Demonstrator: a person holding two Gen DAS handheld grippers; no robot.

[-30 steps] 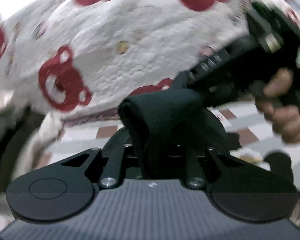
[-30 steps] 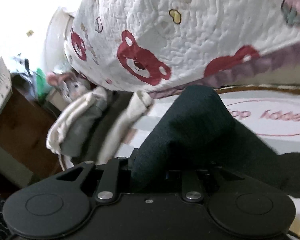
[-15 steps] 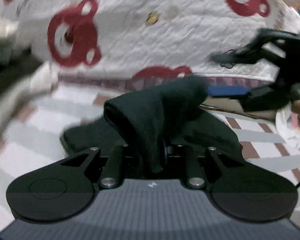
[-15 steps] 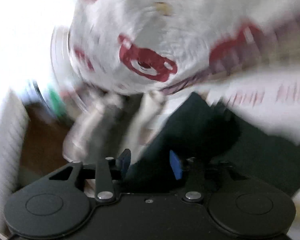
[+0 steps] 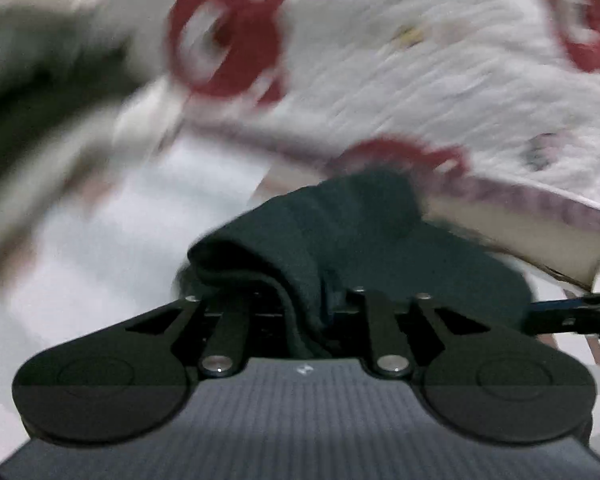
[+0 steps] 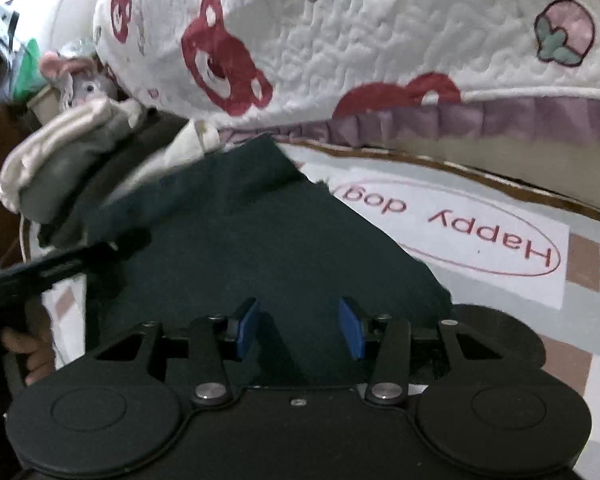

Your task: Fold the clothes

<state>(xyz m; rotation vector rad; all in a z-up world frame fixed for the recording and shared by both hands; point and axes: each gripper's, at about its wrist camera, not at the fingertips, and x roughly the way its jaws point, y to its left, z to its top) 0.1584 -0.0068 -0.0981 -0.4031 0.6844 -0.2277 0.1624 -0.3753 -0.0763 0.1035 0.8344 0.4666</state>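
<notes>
A dark green-black garment (image 6: 260, 248) lies mostly flat on the bed sheet in the right wrist view. My right gripper (image 6: 298, 328) hovers just over its near part, open, with its blue pads (image 6: 246, 328) apart and touching nothing. In the blurred left wrist view a folded edge of the same garment (image 5: 340, 232) is bunched between the jaws of my left gripper (image 5: 316, 308), which are opening slightly while the cloth still sits in them. The left gripper (image 6: 52, 268) and the hand (image 6: 24, 356) holding it show at the left edge of the right wrist view.
A white quilt with red bears (image 6: 340, 60) rises behind the garment. The checked sheet carries a "Happy dog" label (image 6: 452, 232). A pile of grey and cream clothes (image 6: 60, 160) and a plush toy (image 6: 80, 80) lie at the far left.
My right gripper has let go of the dark garment and opened; the cloth has dropped flat onto the sheet. My left gripper has come down and rolled, still carrying its fold.
</notes>
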